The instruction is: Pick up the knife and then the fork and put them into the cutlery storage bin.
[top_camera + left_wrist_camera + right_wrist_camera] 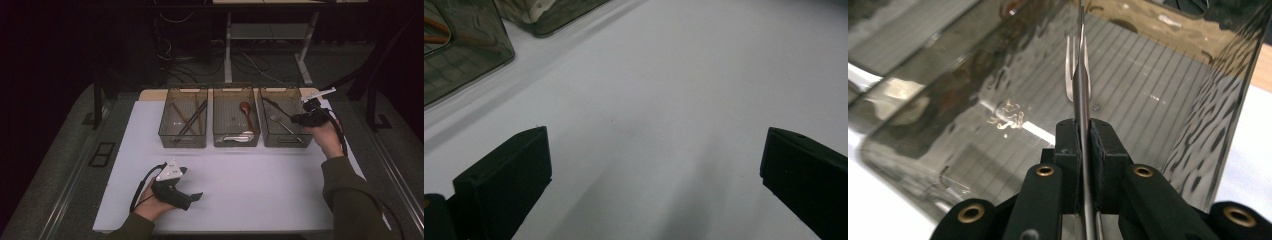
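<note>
Between the clamped jaws of our right gripper (1083,131) sits the thin handle of a fork (1079,70), held edge-on, its tines pointing away from us into the right bin (1168,85). The jaws are closed tight on the handle with nothing else between them.

From the high view, our right gripper (311,116) hangs at the right rim of that bin (285,137), where another fork (278,123) already lies on the ribbed floor. To finish this well, we judge that we should lower the tines until they are close to the floor, keep the handle clear of the smoky wall, and open the jaws only once the fork is low enough to settle flat rather than bounce. Tilting it along the length of the bin should help it lie beside its neighbour.

Further out, the middle bin (236,140) holds a reddish spoon (246,112), and the left bin (182,140) holds chopsticks (187,119). Our left gripper (192,200) rests low over the white tabletop (260,185), well apart from the bins; in the left gripper view its jaws stand wide apart, holding nothing.
</note>
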Demonstrator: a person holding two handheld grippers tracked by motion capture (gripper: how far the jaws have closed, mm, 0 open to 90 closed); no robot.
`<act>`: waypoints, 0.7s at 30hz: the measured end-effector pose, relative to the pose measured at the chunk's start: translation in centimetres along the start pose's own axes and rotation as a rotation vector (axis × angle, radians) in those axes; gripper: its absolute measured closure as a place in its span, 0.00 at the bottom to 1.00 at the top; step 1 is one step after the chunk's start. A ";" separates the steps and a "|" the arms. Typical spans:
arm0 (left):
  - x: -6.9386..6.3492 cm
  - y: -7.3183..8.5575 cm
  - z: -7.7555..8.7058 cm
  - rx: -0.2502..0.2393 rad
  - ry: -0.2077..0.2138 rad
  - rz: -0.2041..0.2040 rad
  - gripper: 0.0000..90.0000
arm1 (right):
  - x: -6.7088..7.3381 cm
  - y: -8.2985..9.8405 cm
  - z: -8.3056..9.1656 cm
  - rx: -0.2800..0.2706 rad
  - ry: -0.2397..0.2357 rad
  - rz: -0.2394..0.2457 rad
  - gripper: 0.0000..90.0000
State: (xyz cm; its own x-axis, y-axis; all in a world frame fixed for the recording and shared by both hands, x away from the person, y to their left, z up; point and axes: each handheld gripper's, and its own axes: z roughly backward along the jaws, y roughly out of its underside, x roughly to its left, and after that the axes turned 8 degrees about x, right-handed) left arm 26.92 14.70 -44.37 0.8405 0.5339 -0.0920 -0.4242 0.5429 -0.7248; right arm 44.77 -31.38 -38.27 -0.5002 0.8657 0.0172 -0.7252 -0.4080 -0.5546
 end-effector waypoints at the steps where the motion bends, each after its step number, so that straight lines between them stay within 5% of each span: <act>1: 0.0 0.0 0.0 0.002 0.001 -0.002 0.00 | -0.1 0.0 -0.2 0.002 -0.005 -0.002 0.92; 6: -0.1 0.0 -0.2 0.007 0.004 -0.006 0.00 | -0.5 0.3 -0.9 0.024 -0.023 -0.025 0.90; 21: 0.0 -0.1 -0.2 0.007 0.007 -0.001 0.00 | -0.7 0.8 1.2 -0.102 -0.094 -0.082 0.50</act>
State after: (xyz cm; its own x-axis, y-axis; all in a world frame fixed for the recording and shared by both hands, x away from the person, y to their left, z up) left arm 27.06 14.48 -44.41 0.8434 0.5286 -0.0961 -0.4256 0.5482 -0.7200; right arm 43.95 -32.67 -37.77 -0.4871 0.8619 0.1412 -0.7159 -0.3014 -0.6298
